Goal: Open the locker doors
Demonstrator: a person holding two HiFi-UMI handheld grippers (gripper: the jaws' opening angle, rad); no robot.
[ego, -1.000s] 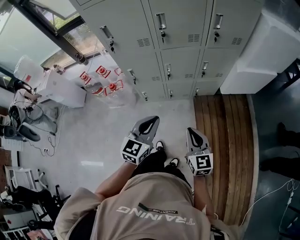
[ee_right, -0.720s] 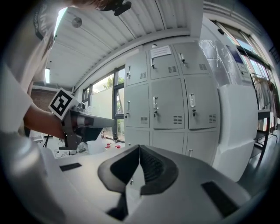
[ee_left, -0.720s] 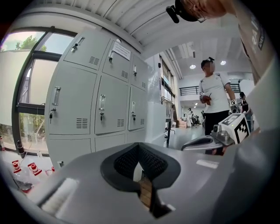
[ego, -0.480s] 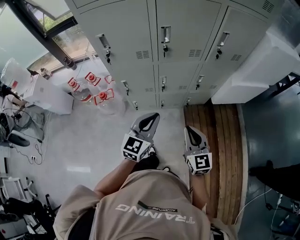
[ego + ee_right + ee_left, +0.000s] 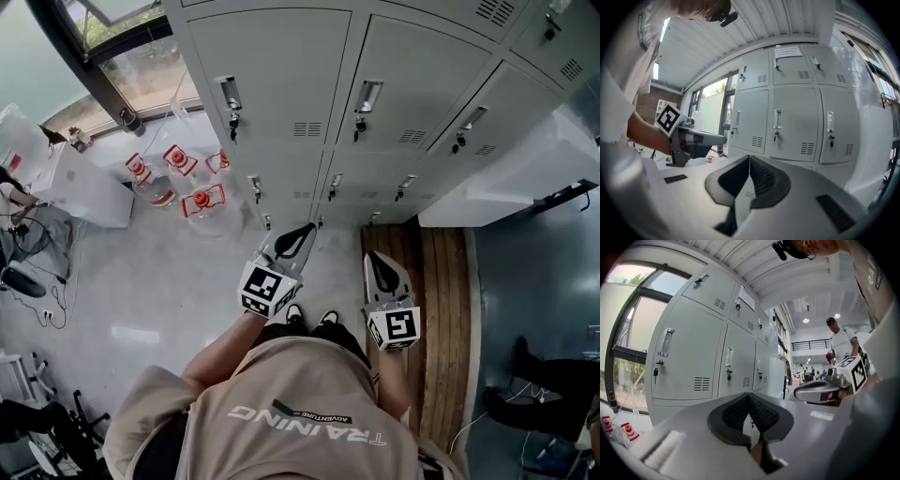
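Note:
A bank of grey lockers (image 5: 281, 66) fills the top of the head view, every door closed, each with a metal handle (image 5: 230, 94) and a key below it. My left gripper (image 5: 298, 236) is held out level in front of the person, shut and empty, still short of the lower doors. My right gripper (image 5: 380, 265) hangs beside it, also shut on nothing. In the left gripper view the jaws (image 5: 749, 398) meet in front of a closed door (image 5: 689, 357). The right gripper view shows its jaws (image 5: 749, 161) closed below a middle door (image 5: 792, 124).
Water jugs with red caps (image 5: 192, 200) stand on the floor left of the lockers, under a window (image 5: 141, 66). A wooden strip (image 5: 436, 300) runs along the floor at the right, beside a white unit (image 5: 506, 178). People (image 5: 841, 341) stand far off.
The person has walked toward the lockers, which now look larger and nearer. Both grippers came forward with the body and stayed shut.

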